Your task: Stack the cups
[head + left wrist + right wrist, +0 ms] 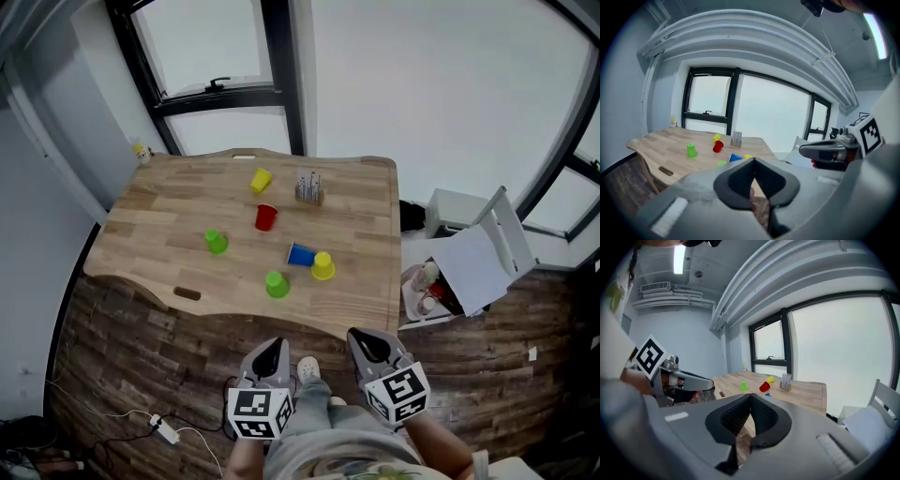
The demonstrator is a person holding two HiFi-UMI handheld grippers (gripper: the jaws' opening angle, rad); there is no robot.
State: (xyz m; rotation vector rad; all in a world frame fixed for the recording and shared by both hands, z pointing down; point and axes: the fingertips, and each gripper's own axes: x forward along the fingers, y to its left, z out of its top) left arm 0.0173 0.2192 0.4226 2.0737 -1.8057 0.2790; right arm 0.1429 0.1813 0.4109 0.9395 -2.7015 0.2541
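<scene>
Left gripper [271,356]: jaws pressed together with nothing between them, held off the near edge of the table [141,234], well short of the red cup [266,217].
Right gripper [373,345]: also closed and empty, as far back from the red cup as the left one.
Red cup: about mid-table, seemingly tipped on its side.
Far yellow cup [261,180]: just beyond the red cup, lying over.
Near yellow cup [322,266]: right of the red cup and closer to the person.
Blue cup [300,254]: on its side, near-right of the red cup, against the near yellow cup.
Left green cup [217,242]: left of the red cup.
Near green cup [277,284]: in front of the red cup, towards the table edge.
Card stand [309,188]: beyond and right of the red cup.
Progress: judged not begun, since no cup sits inside another.
Risk: reaching in with the jaws shut would likely shove a cup rather than grip it. The cups lying over could roll, and light plastic may squash or slip out of a pinch on the rim. A sweep past the red cup could topple the card stand.
</scene>
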